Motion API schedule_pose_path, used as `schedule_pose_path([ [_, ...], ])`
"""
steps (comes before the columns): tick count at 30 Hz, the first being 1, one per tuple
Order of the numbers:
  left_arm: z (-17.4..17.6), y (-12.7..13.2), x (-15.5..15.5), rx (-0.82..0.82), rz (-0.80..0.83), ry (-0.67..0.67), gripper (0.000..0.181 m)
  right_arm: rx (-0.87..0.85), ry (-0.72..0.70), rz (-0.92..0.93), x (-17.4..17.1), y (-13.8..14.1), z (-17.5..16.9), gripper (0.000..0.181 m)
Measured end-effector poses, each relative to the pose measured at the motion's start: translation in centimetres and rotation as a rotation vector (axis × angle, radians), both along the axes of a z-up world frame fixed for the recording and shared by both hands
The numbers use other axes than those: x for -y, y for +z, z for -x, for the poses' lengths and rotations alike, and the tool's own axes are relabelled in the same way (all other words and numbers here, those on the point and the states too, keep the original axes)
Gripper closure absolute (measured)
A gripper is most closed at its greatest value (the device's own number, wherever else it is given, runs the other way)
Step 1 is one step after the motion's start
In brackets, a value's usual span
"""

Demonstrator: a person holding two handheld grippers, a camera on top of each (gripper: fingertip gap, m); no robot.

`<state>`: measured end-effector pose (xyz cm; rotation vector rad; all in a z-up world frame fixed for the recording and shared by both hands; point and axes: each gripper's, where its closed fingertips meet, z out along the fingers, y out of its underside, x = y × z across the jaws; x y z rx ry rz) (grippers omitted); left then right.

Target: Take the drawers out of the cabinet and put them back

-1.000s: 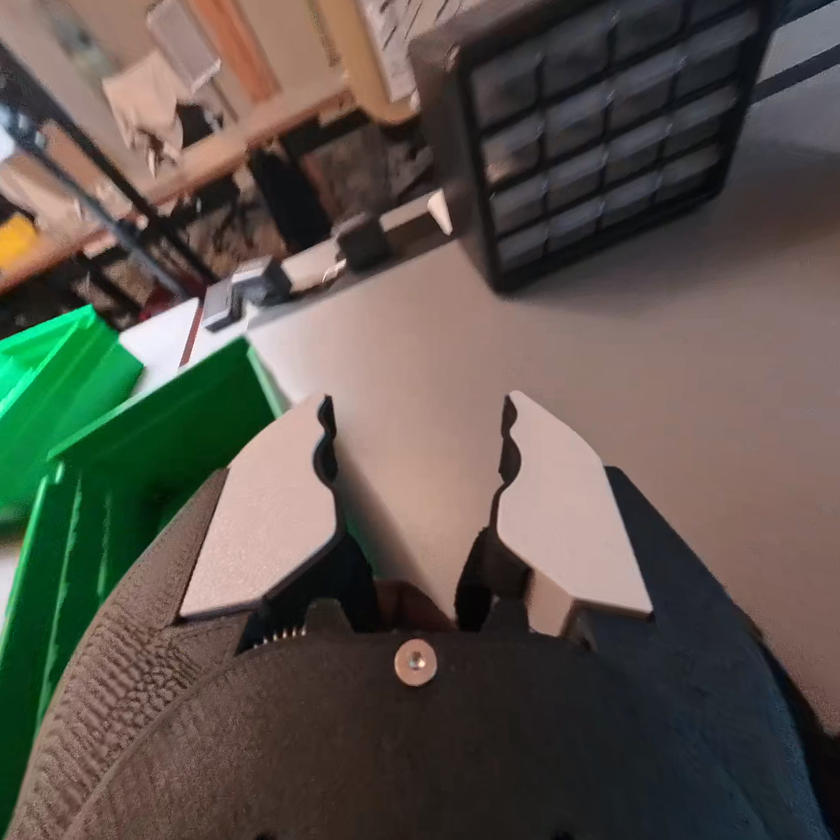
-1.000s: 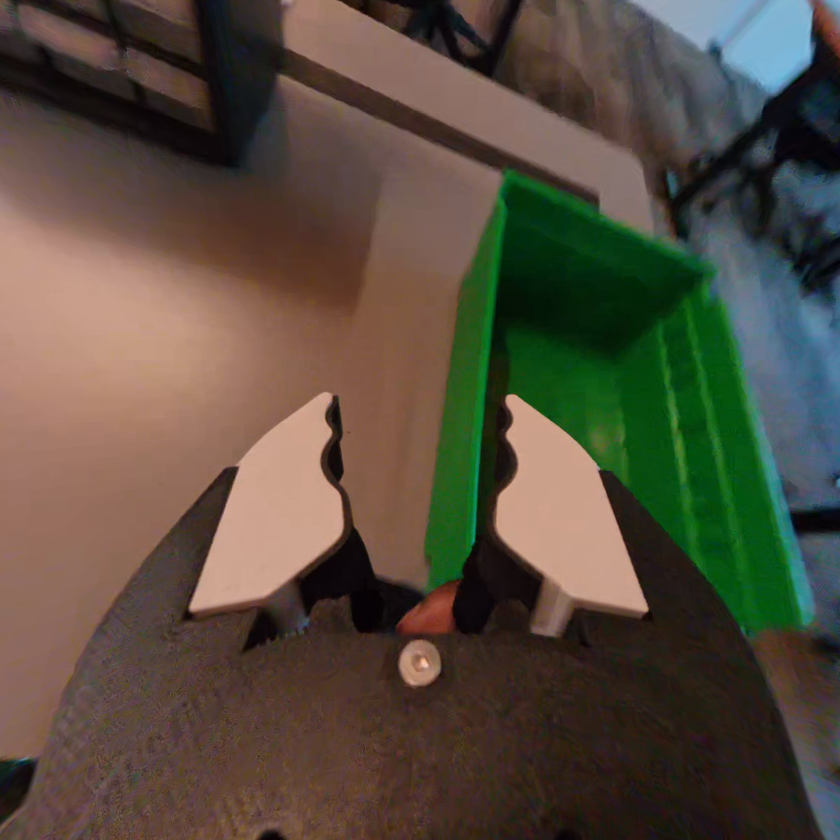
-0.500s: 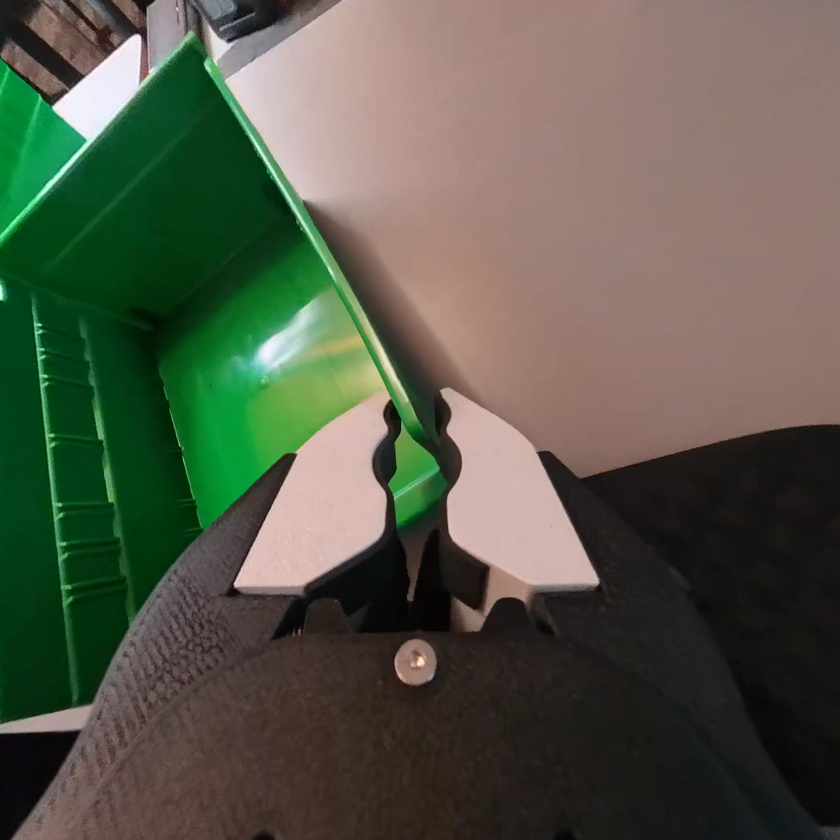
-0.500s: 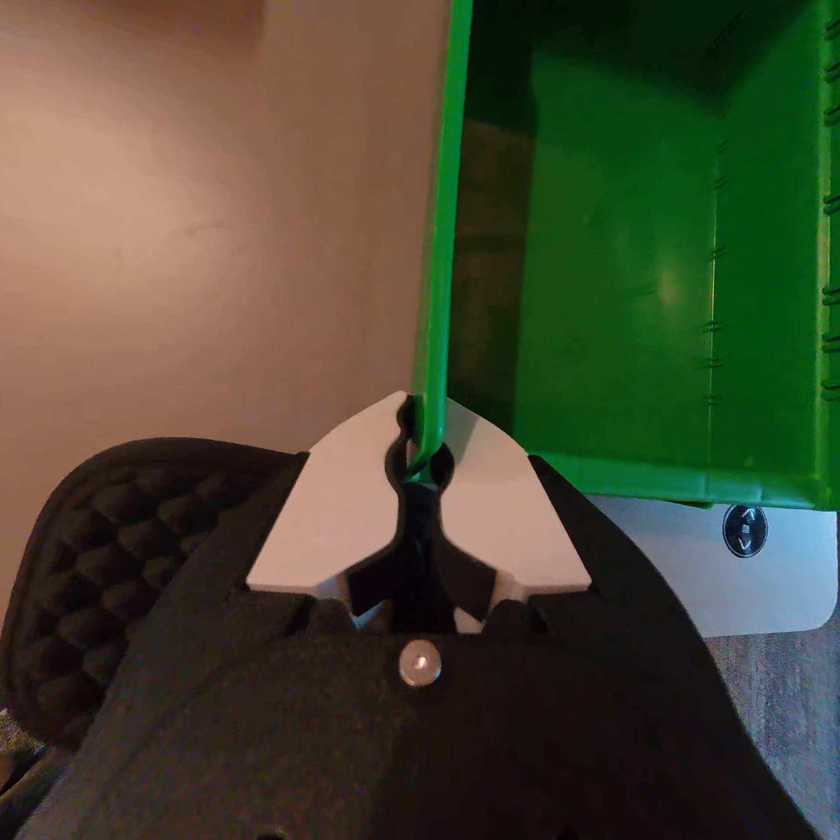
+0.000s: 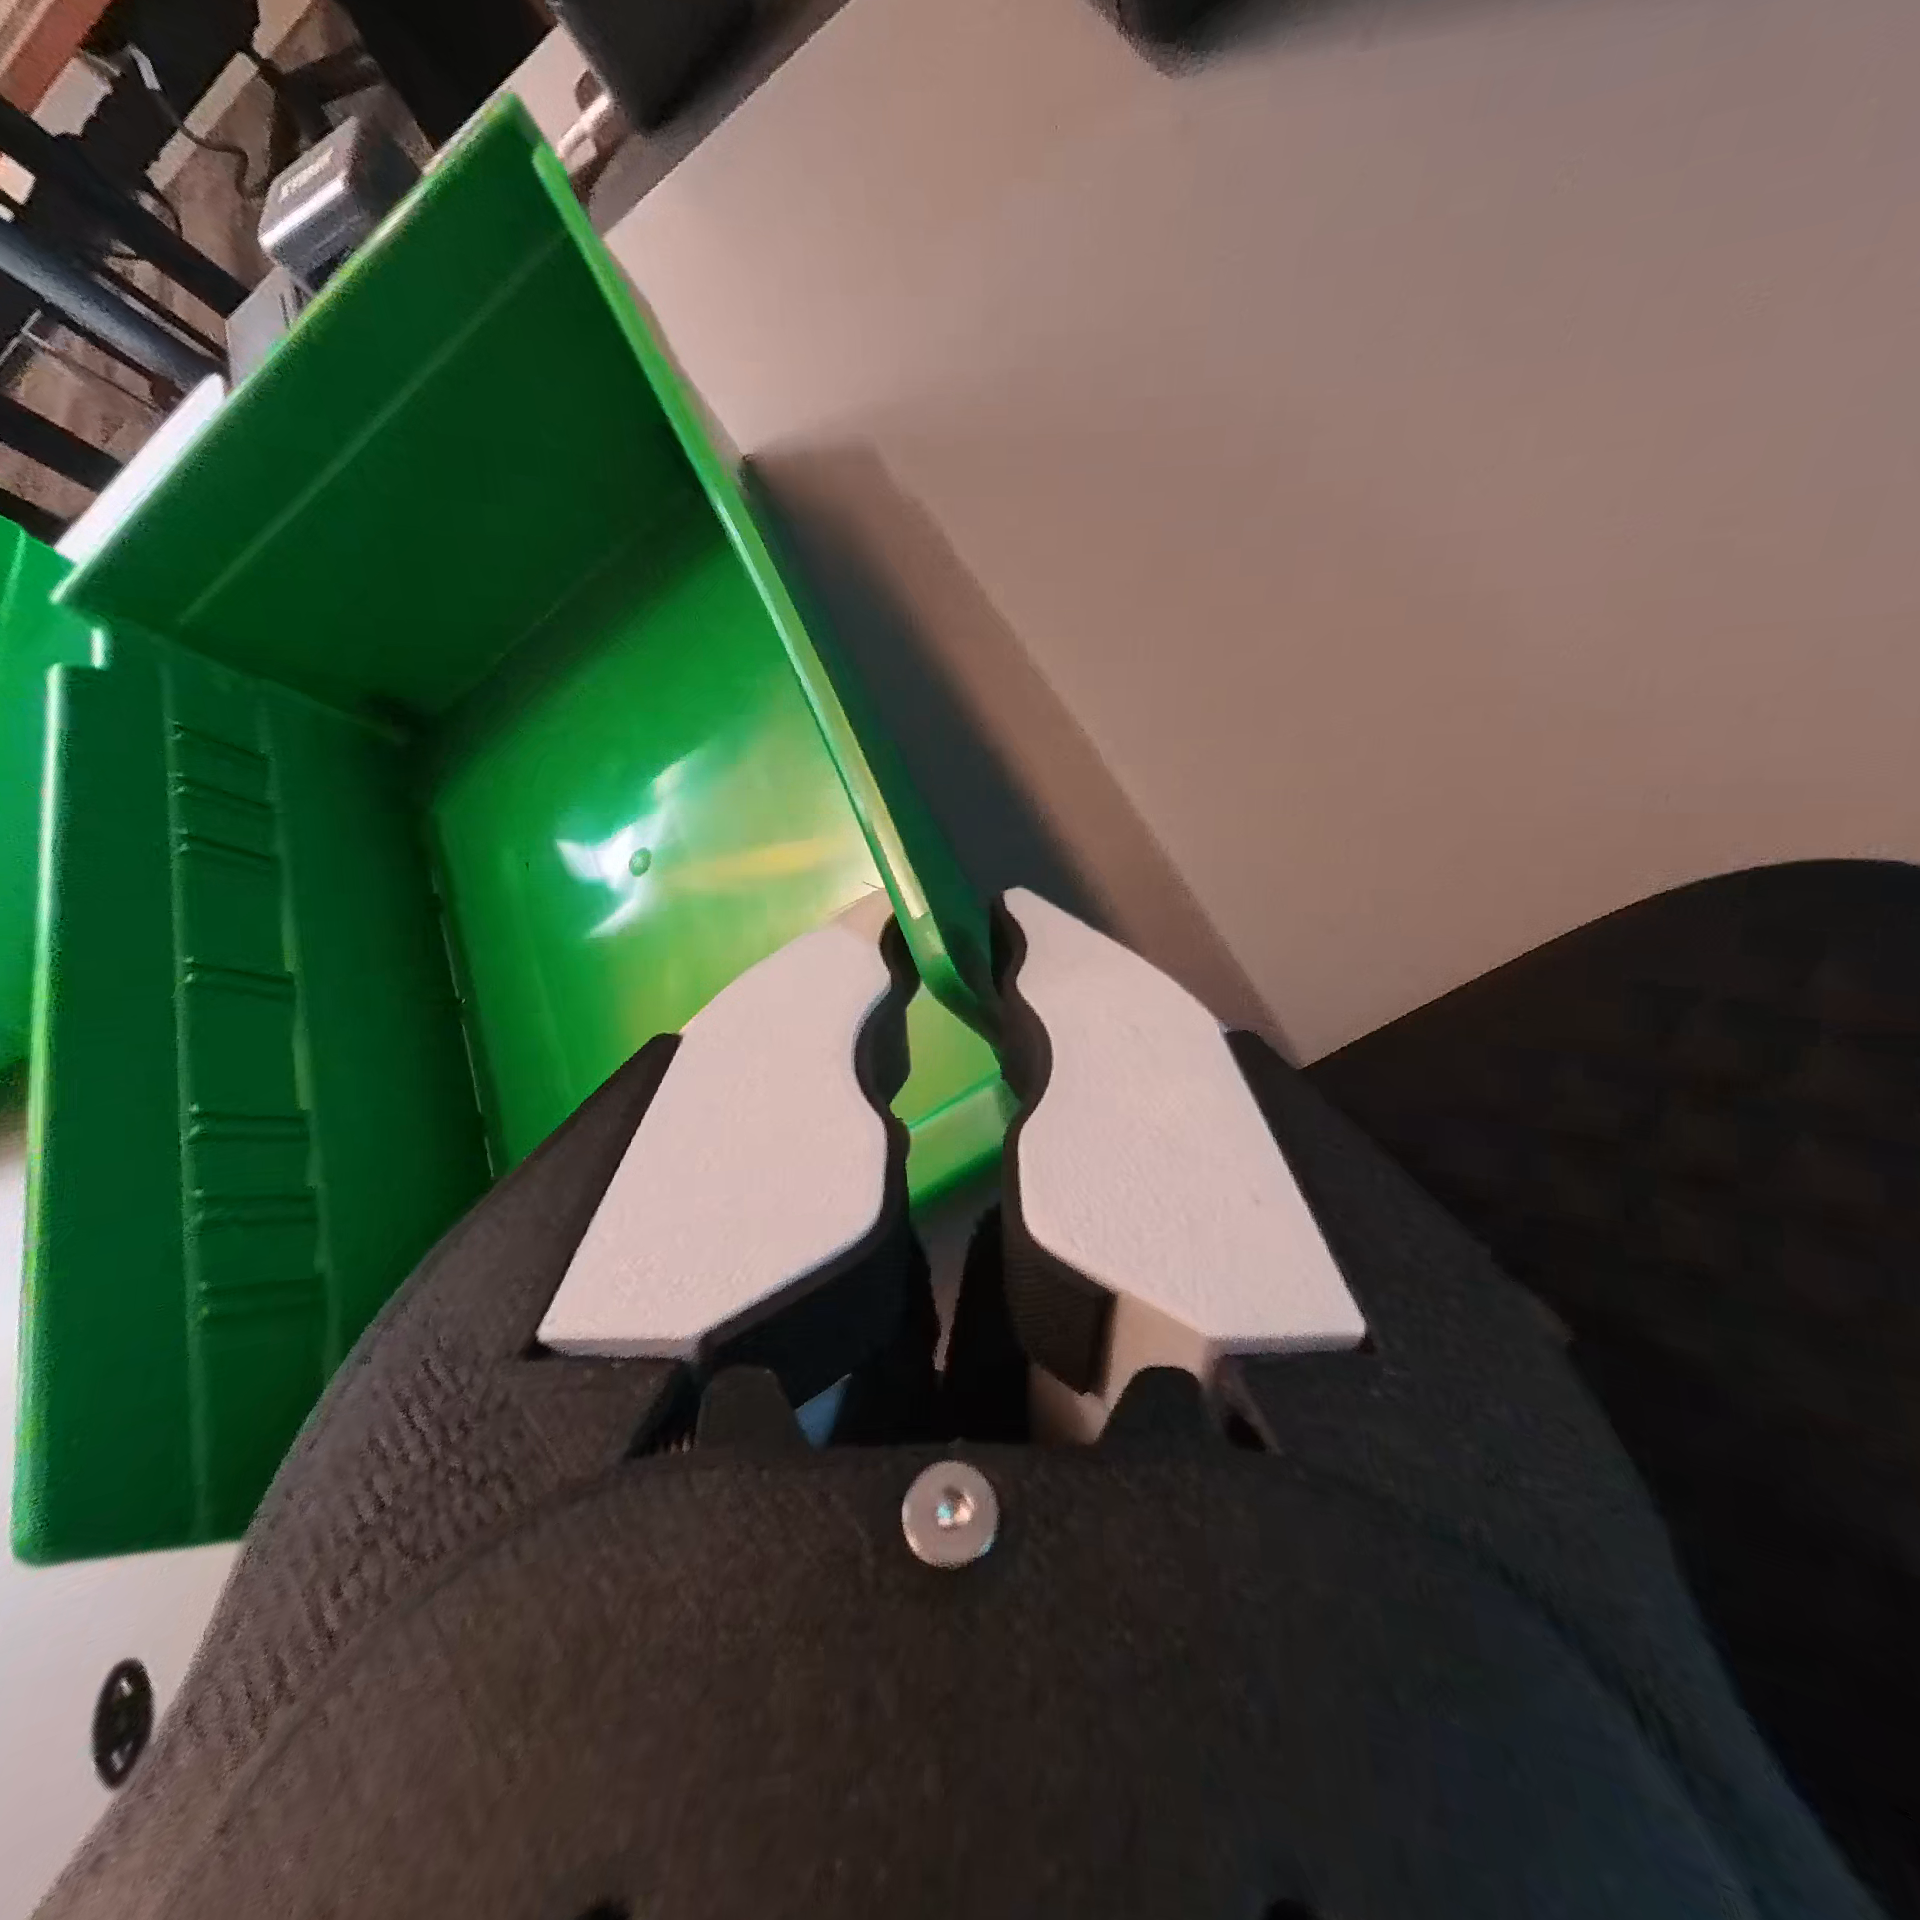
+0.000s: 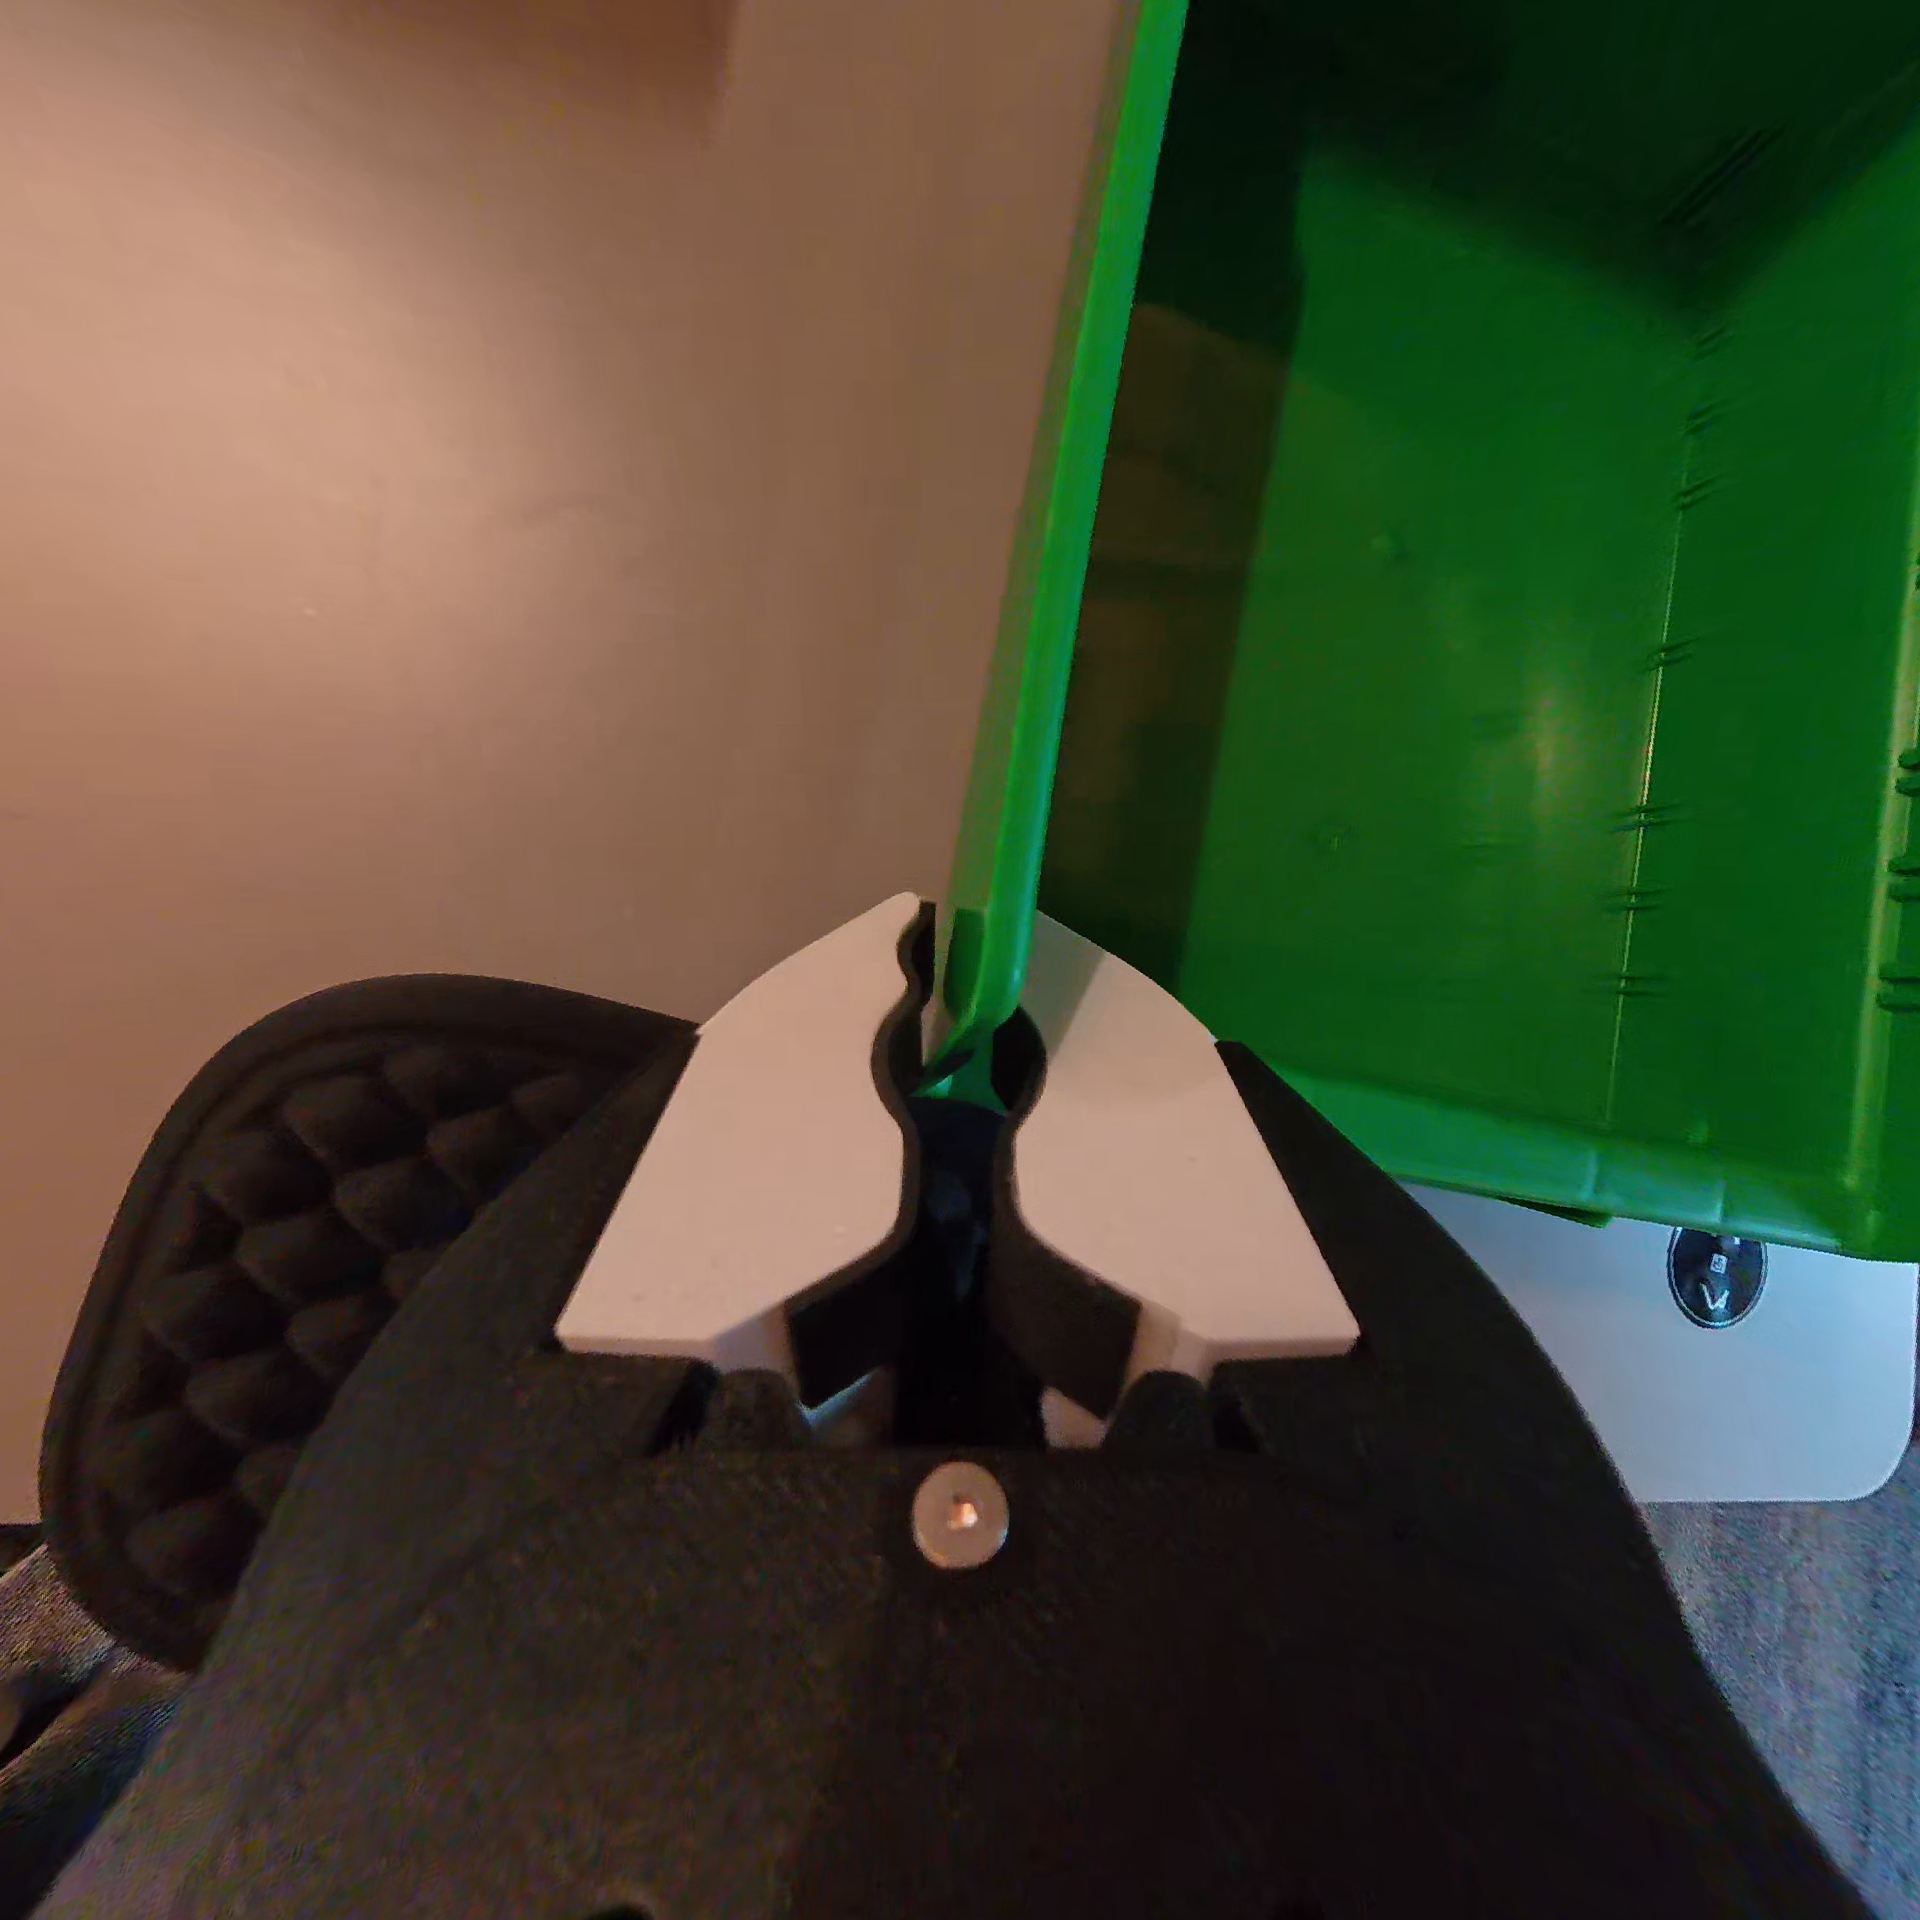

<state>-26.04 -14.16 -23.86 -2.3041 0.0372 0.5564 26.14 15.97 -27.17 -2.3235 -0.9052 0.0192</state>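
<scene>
My left gripper (image 5: pixel 951 925) is shut on the right wall rim of an empty green bin (image 5: pixel 416 499), near its front corner. My right gripper (image 6: pixel 977 914) is shut on the left wall rim of an empty green bin (image 6: pixel 1455 727), also near the front corner. Each bin sits at a side of the beige table (image 5: pixel 1351 520), which also shows in the right wrist view (image 6: pixel 416 520). I cannot tell whether either bin is off the table. The drawer cabinet is out of view in both views.
A black padded cushion lies by the table's near edge, right of the left gripper (image 5: pixel 1662 1143) and left of the right gripper (image 6: pixel 260 1247). Another green bin (image 5: pixel 10 779) shows at the far left. A black oval control (image 6: pixel 1714 1273) sits on the white table corner.
A second ago both grippers were open above the table with the cabinet in sight. They dropped to the bins and shut on the wall rims. The left view has since tilted up slightly.
</scene>
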Motion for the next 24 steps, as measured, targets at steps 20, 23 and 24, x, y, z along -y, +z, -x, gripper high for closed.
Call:
schedule_pose_path([
  [20, -8.2, 13.5, -7.8, -0.002, -0.888, -0.012, 0.092, -0.564, 0.062, -0.683, 0.9, 15.2, 6.1, 0.087],
  [23, -9.2, 11.6, -10.0, 0.044, -0.864, -0.008, 0.073, -0.536, 0.182, -0.757, 1.4, 14.8, 8.5, 0.081],
  [24, -9.5, 10.5, -10.8, 0.074, -0.836, -0.015, 0.071, -0.494, 0.208, -0.756, 1.3, 14.1, 9.1, 0.078],
])
